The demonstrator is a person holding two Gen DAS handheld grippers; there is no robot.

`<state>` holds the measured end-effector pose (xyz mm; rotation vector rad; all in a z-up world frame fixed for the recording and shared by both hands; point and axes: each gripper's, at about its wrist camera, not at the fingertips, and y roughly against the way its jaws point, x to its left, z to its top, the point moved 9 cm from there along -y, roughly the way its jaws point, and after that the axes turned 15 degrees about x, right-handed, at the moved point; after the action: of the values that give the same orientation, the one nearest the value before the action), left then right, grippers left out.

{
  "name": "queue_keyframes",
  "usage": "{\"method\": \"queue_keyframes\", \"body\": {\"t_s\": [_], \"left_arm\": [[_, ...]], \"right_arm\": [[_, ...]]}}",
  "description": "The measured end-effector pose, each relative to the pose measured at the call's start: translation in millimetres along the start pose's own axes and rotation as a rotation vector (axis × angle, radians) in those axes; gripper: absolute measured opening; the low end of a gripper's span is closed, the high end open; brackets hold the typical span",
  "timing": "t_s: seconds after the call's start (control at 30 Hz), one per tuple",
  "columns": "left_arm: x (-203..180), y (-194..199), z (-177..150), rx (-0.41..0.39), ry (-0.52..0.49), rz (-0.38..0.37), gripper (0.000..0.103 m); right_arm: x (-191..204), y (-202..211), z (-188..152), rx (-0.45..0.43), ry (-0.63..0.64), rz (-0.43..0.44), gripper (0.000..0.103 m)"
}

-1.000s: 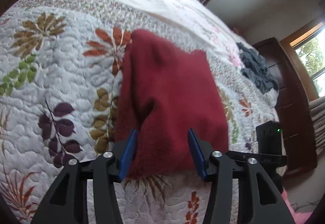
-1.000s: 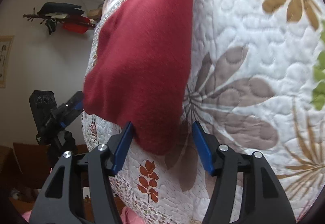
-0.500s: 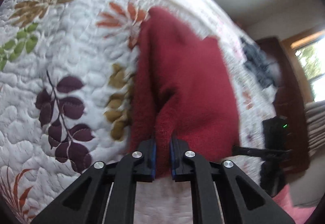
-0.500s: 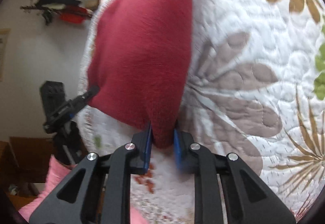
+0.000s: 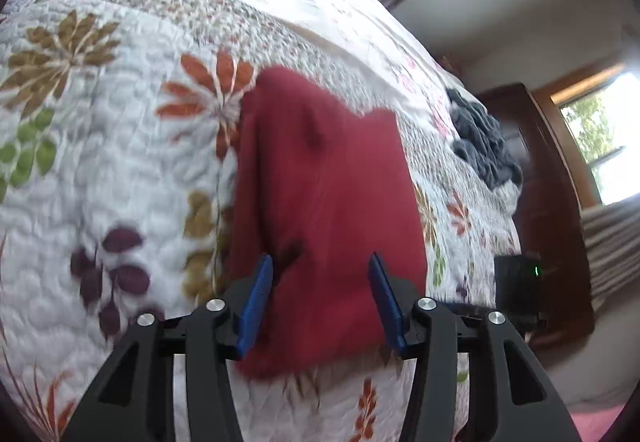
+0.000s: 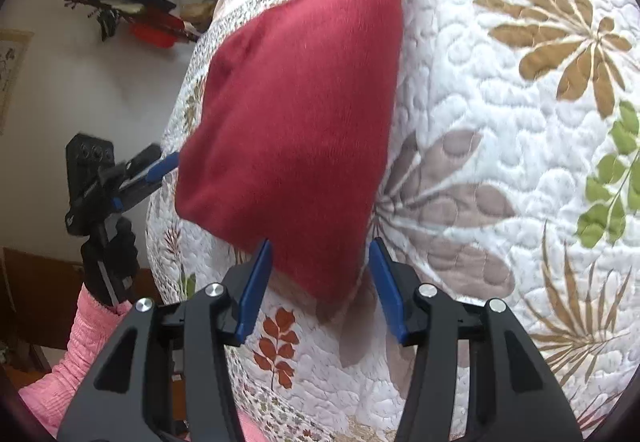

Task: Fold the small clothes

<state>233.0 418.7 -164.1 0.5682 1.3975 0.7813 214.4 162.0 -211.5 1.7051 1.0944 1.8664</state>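
Fuzzy matt red knit garment (image 5: 328,201) lies on a stitched, puckered cotton quilt (image 5: 120,169); wooden dresser (image 5: 548,201) looks glossy.

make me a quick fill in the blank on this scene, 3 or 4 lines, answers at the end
1. The folded sweater on the quilt is ____ in colour.
2. The fingers of the left tool stand ____, one on each side of the sweater's near edge.
3. The right tool is ____ as well, gripping nothing.
4. Farther along the bed lies a crumpled ____ garment.

Missing words: red; open; open; grey
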Motion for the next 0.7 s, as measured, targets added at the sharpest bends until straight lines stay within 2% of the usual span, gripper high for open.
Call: {"method": "queue_keyframes", "body": {"t_s": [0.1,0.2,0.27,0.3,0.33,0.43,0.5,0.57,0.7], "left_arm": [[6,-12,28,0.004,0.029,0.041,0.051],[22,-38,50,0.050,0.095,0.119,0.050],[25,-48,57,0.055,0.111,0.124,0.047],[25,-50,60,0.046,0.117,0.123,0.032],[24,-50,63,0.034,0.117,0.125,0.023],[11,-40,67,-0.016,0.088,0.122,0.011],[-1,-24,71,-0.069,0.041,0.125,0.009],[1,-18,74,-0.086,0.035,0.142,0.009],[34,-46,70,0.006,0.071,0.225,0.010]], "right_arm": [[-6,2,4,-0.007,-0.017,0.004,0.050],[-12,4,1,-0.008,-0.018,-0.009,0.050],[-16,6,-1,-0.007,-0.015,-0.022,0.050],[-18,6,-1,-0.007,-0.014,-0.027,0.050],[-20,6,0,-0.006,-0.014,-0.029,0.050],[-24,6,-1,-0.012,-0.011,-0.033,0.050],[-24,6,-2,-0.015,-0.006,-0.025,0.050],[-22,5,-3,-0.014,-0.002,-0.028,0.050],[-21,1,-3,-0.006,-0.009,-0.027,0.050]]}}
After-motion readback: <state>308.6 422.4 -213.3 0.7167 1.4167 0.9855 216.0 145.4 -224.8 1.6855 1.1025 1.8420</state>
